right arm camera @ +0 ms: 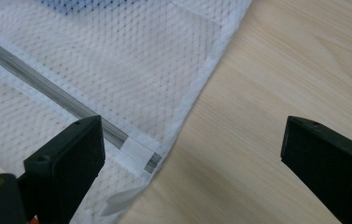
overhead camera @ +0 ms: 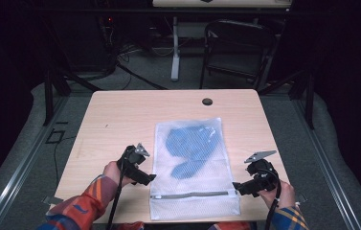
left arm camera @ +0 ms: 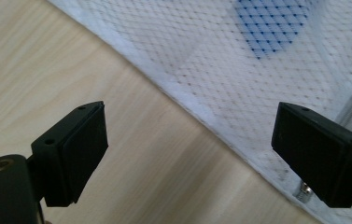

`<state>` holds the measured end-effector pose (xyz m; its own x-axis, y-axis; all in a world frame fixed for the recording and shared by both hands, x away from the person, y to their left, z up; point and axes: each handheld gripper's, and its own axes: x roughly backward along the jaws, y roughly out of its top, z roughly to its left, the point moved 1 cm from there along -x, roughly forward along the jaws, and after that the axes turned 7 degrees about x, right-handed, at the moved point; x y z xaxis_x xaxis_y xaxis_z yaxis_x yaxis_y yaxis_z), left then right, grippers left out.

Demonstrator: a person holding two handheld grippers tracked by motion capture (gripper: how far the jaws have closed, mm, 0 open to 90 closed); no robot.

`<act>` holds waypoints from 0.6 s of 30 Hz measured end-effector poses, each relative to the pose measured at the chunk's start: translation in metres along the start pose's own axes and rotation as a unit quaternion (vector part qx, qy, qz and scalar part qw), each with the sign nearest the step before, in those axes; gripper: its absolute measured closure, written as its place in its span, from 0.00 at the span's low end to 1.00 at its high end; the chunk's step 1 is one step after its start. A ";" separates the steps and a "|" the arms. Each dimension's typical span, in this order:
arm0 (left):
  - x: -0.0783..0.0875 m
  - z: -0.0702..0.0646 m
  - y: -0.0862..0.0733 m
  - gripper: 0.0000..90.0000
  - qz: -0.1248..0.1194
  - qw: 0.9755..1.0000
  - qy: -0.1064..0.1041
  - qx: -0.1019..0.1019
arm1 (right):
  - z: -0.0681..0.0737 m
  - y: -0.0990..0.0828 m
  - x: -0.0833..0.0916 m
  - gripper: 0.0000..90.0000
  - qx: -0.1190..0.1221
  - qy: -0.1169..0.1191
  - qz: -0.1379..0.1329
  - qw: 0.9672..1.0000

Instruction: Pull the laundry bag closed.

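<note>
one mesh bag [overhead camera: 193,165], one blue garment [overhead camera: 191,148], two grippers

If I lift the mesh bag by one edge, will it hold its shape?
Probably not: the mesh bag is thin netting lying flat, so it should drape. The blue cloth inside looks loose and may slide toward the zipper.

Open hand-held gripper [left arm camera: 190,156], mesh bag [left arm camera: 239,60], perhaps zipper pull [left arm camera: 304,191]

Dim room, grey floor [overhead camera: 20,143], folding chair [overhead camera: 235,48], second table's leg [overhead camera: 174,48]
</note>
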<state>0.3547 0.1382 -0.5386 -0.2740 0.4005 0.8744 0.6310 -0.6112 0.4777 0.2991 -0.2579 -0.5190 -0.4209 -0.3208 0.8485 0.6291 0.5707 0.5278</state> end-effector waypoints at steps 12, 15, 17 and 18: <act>-0.004 -0.006 0.001 0.19 0.017 1.000 -0.008 -0.021 | 0.023 0.019 -0.007 0.11 0.014 0.063 -0.009 0.998; -0.006 -0.006 0.001 0.20 0.025 0.999 -0.014 -0.022 | 0.028 0.025 -0.011 0.11 0.018 0.068 -0.002 0.998; -0.007 -0.009 0.001 0.21 0.034 0.999 -0.020 -0.027 | 0.036 0.033 -0.017 0.14 0.018 0.087 -0.001 0.996; -0.007 -0.010 0.001 0.21 0.036 0.999 -0.023 -0.028 | 0.039 0.035 -0.019 0.15 0.023 0.087 0.002 0.996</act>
<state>0.3496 0.1278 -0.5438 -0.1961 0.3844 0.9021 0.6056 -0.6761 0.4197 0.3035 -0.2023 -0.5186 -0.2951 -0.4425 0.8468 0.5980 0.6057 0.5249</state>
